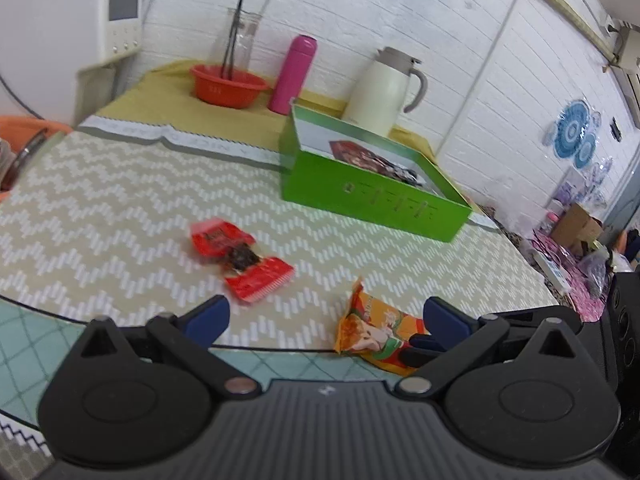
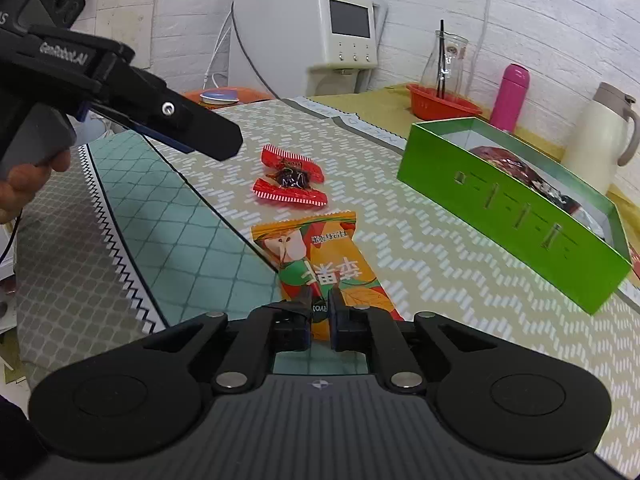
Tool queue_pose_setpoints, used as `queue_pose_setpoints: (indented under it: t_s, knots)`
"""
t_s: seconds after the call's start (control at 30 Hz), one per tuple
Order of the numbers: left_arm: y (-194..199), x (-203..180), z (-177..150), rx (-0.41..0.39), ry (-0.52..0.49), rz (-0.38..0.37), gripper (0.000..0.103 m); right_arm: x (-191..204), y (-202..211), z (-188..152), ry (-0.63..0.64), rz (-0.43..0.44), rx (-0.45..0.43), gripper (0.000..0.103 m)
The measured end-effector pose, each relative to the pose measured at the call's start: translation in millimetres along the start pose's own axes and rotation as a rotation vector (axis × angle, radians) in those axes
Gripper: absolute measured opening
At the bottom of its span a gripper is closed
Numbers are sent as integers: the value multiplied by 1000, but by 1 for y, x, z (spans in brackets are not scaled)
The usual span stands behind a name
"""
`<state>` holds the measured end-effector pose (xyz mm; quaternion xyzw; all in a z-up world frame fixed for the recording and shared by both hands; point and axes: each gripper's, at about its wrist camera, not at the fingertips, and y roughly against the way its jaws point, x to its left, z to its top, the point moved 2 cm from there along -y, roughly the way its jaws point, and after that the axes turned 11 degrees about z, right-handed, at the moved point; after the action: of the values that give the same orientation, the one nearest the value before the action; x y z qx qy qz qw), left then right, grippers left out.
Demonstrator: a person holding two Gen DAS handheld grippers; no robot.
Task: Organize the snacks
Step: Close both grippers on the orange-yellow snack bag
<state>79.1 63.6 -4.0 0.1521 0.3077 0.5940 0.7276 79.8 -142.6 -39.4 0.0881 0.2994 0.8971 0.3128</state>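
Note:
An orange snack packet lies on the zigzag table mat; my right gripper is shut on its near end. The packet also shows in the left wrist view, with the right gripper's fingers on it. A red candy wrapper lies further in, also in the right wrist view. A green box holds a dark red snack bag; the box also shows in the right wrist view. My left gripper is open and empty, above the table's near edge, and shows from the side in the right wrist view.
At the back stand a red bowl with a glass jar, a pink bottle and a white jug. A white appliance stands at the left. Clutter lies beyond the table's right edge.

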Motion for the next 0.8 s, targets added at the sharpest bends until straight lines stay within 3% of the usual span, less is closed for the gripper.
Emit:
queue_pose_setpoints:
  t_s: [0.07,0.13,0.2,0.33,0.53,0.6,0.63,0.67,0.8]
  knots:
    - [-10,-13,-5,31,-32,-25,103,-4,13,-7,-64,4,-35,43]
    - [-18,-21,-8,57,-50,-32,103,-9,21,-12,-142,6,-78,76]
    - [-25,-28,-10,74,-64,-38,103,-15,22,-16,-217,9,-87,89]
    - [-35,-32,-8,92,-69,-27,103,-17,15,-22,-281,24,-64,95]
    - [-48,-36,-6,113,-67,-24,101,-13,8,-21,-304,29,-73,96]
    - [-50,-38,-6,118,-80,-28,97,-12,7,-20,-299,26,-75,96]
    - [-51,-38,-6,122,-85,-32,87,-12,7,-20,-300,30,-75,96]
    - [-52,-39,-6,132,-87,-44,71,-12,7,-21,-303,32,-76,96]
    - [-59,-37,-5,148,-65,-40,68,-14,5,-20,-308,25,-79,96]
